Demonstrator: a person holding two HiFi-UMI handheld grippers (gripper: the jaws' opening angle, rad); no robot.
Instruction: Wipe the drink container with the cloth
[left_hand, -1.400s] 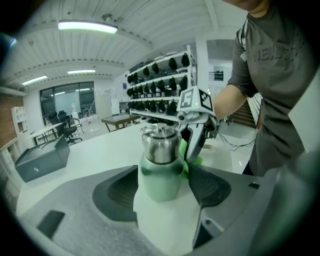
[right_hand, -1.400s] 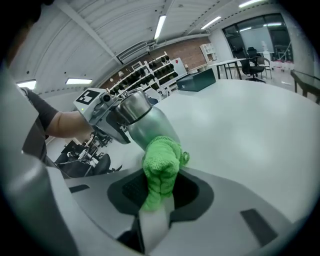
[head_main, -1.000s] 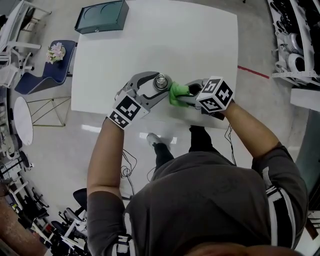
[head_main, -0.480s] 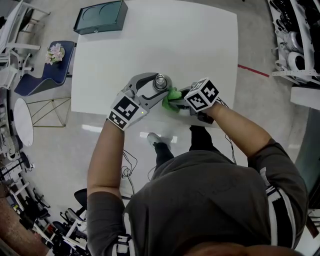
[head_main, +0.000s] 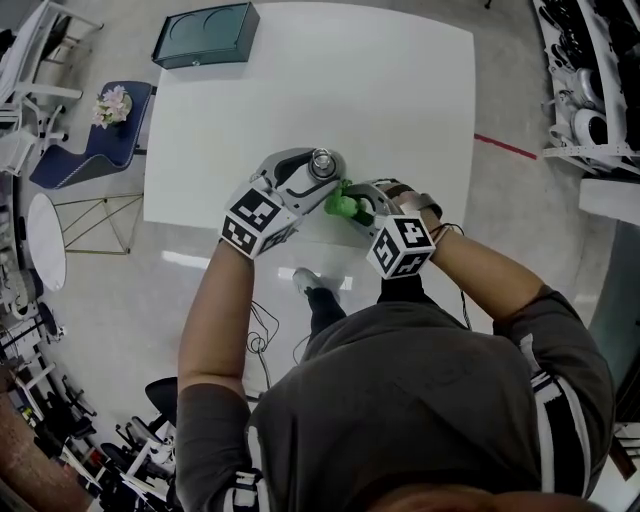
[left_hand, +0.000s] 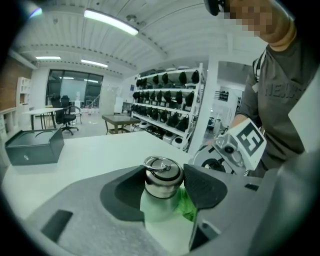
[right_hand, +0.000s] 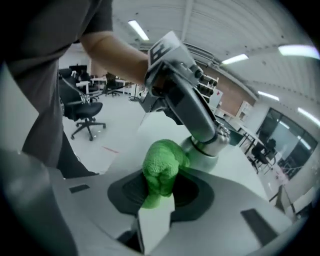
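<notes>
Near the near edge of the white table (head_main: 400, 90), a steel drink bottle (left_hand: 161, 179) with a ring on its cap stands upright. The left gripper (head_main: 312, 176) has its 2 jaws clamped on the bottle, 1 pad on each side of its upper part. From the right, the right gripper (right_hand: 161, 195) pinches a bunched green cloth (right_hand: 161, 165) between narrowly set jaws. The cloth presses against the bottle's right side, just below the neck. A dark green box (head_main: 203, 33) sits well apart, at the table's far left corner.
</notes>
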